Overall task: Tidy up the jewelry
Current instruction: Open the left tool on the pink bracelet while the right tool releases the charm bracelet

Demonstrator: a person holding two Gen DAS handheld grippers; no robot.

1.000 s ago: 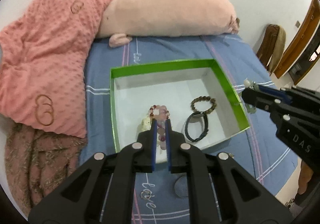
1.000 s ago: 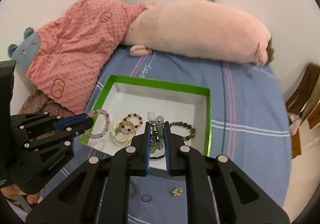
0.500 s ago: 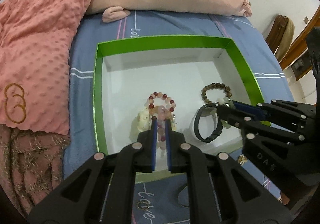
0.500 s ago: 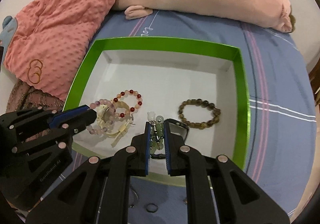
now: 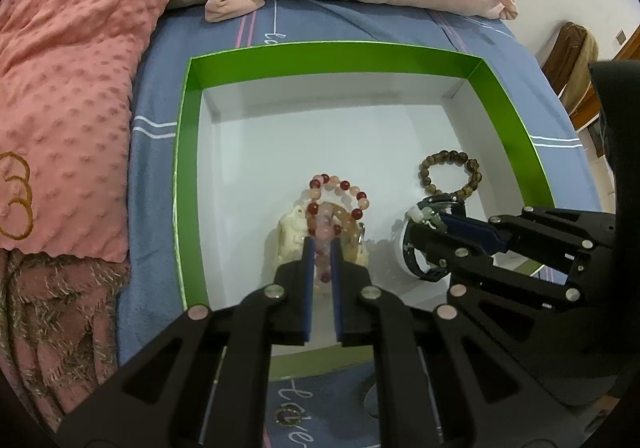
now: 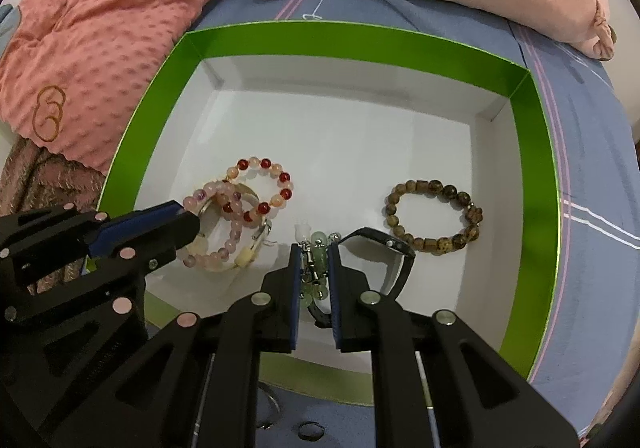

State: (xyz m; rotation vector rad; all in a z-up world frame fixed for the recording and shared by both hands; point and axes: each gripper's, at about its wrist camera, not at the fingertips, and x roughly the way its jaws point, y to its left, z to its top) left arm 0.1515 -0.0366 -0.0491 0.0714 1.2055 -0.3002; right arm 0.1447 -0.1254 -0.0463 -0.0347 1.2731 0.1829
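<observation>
Left claw [image 5: 322, 248] clenched on pale pink bead bracelet [image 6: 224, 226]; right claw [image 6: 315, 252] grips green jade bead strand [image 6: 318, 268], seemingly, over green-rimmed white cardboard box [image 6: 360, 44].

White cursive script is stitched on the blue bedsheet [image 5: 168, 152]: near the green box [image 5: 182, 168], just past its far edge, letters that may read "la" [image 5: 273, 35] show; below its near edge a partly hidden word, perhaps "love" [image 5: 294, 414].
</observation>
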